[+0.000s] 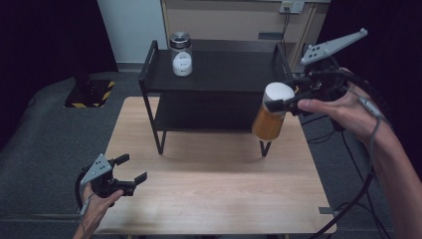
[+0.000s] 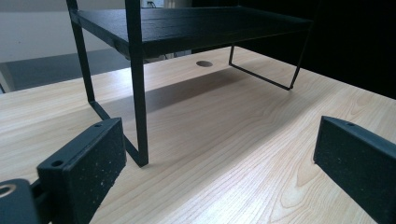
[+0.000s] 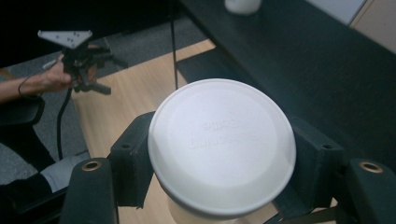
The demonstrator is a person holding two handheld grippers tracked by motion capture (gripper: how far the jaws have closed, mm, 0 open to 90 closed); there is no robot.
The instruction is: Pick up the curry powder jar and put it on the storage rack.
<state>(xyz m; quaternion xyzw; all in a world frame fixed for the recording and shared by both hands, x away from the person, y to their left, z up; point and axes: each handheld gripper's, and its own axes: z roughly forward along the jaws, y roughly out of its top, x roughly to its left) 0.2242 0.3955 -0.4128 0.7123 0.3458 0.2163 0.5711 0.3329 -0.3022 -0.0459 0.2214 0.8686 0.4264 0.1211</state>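
From above, my right gripper (image 1: 279, 103) has the orange jar (image 1: 269, 113) clamped by its white lid, up off the bench (image 1: 219, 189) by the black shelf's (image 1: 224, 69) right end. In my left gripper view the jaws sit wide apart, holding nothing, low over the bench. Right gripper view: the lid (image 3: 222, 144) is squeezed between both jaws.

I see a black two-tier shelf (image 1: 219, 74) standing on the back half of the wooden table (image 1: 209, 194). A glass jar (image 1: 181, 55) with a metal lid sits on its top tier, toward the left. A yellow-and-black striped base (image 1: 89, 93) rests on the grey floor at left.
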